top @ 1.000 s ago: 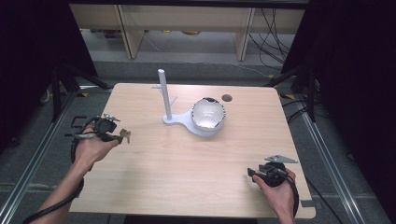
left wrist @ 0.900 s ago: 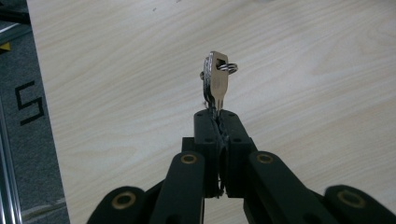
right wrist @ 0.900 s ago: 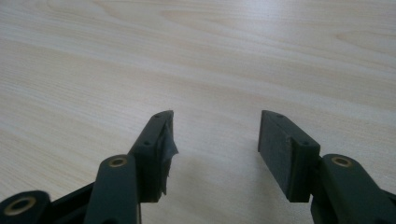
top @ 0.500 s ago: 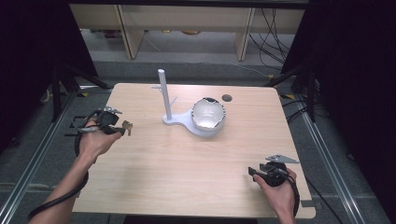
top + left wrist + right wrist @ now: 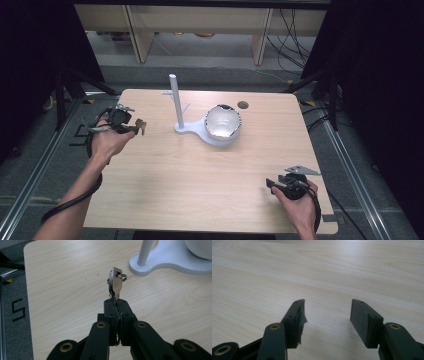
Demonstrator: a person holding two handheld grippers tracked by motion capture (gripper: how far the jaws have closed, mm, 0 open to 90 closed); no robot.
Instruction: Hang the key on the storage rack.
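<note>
While clamped in left tool (image 5: 116, 305), key (image 5: 115, 282) (unlettered) — upright, ringed.

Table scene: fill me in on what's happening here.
A person works at a wooden table with two hand-held grippers. The left gripper is shut on a key with a ring, held above the table near a white stand with a post and bowl. The right gripper is open and holds nothing, low over bare wood.
</note>
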